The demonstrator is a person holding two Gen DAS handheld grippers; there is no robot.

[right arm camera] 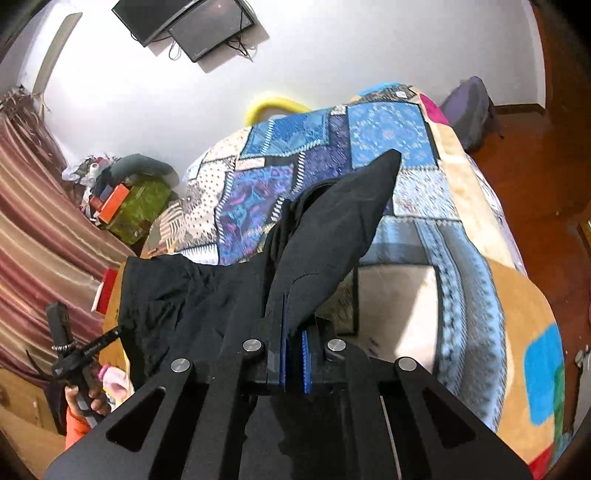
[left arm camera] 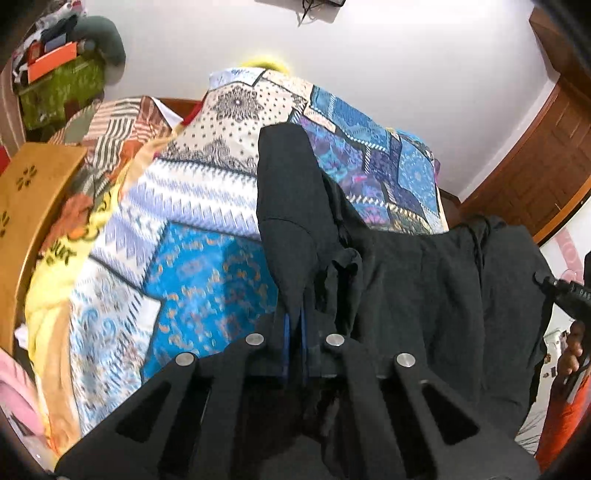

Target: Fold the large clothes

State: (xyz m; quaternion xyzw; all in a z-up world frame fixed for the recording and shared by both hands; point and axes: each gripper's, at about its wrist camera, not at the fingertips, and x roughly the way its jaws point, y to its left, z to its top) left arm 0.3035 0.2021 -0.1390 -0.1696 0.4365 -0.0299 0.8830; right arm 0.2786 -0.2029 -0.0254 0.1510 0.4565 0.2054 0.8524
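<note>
A large black garment (left arm camera: 417, 280) hangs stretched between both grippers above the bed; it also shows in the right wrist view (right arm camera: 192, 295). My left gripper (left arm camera: 294, 321) is shut on one black corner, which sticks up past the blue pads (left arm camera: 286, 328). My right gripper (right arm camera: 293, 332) is shut on the other corner, a pointed flap (right arm camera: 343, 221) rising past its blue pads (right arm camera: 306, 343). Each gripper is seen from the other's camera: the right one at the right edge (left arm camera: 565, 291), the left one at the lower left (right arm camera: 77, 350).
A bed with a blue patchwork quilt (left arm camera: 207, 258) (right arm camera: 406, 155) lies below and ahead. A wooden board (left arm camera: 33, 206) stands at the bed's left. A cluttered green box (right arm camera: 136, 206) sits by striped curtains (right arm camera: 33, 236). Two screens (right arm camera: 184, 22) hang on the white wall. A wooden door (left arm camera: 546, 162) is at the right.
</note>
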